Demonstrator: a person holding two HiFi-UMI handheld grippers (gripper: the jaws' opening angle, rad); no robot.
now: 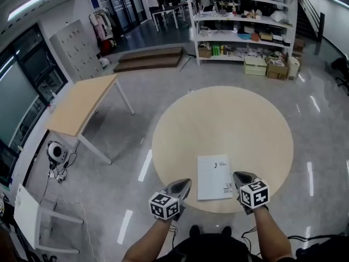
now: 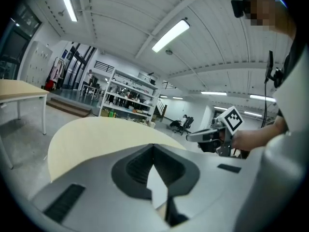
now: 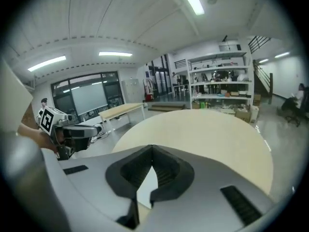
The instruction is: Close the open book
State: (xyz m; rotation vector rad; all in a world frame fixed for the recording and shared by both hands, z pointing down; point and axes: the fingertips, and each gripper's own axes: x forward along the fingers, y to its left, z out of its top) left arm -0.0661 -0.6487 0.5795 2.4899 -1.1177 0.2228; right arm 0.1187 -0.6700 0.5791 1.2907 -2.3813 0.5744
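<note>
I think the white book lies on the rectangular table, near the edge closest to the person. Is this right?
Not quite: the white book lies on the round table, not the rectangular one. It is indeed near the edge closest to the person. The head view shows this.

My feed is bright and even on all three cameras. The light comes from long ceiling strips (image 2: 170,35), which burn out to plain white in both gripper views. In the head view the polished floor (image 1: 163,91) carries pale streaks of glare, and the rectangular table (image 1: 82,105) drops only a soft, weak shadow beneath itself. The book (image 1: 214,176) reads as nearly blown-out white, and its print is too small for me to make out. Fisheye bending is strong: straight lines bow toward the edges and every corner falls into black. The far shelves (image 2: 128,100) look soft in the gripper views.
</note>
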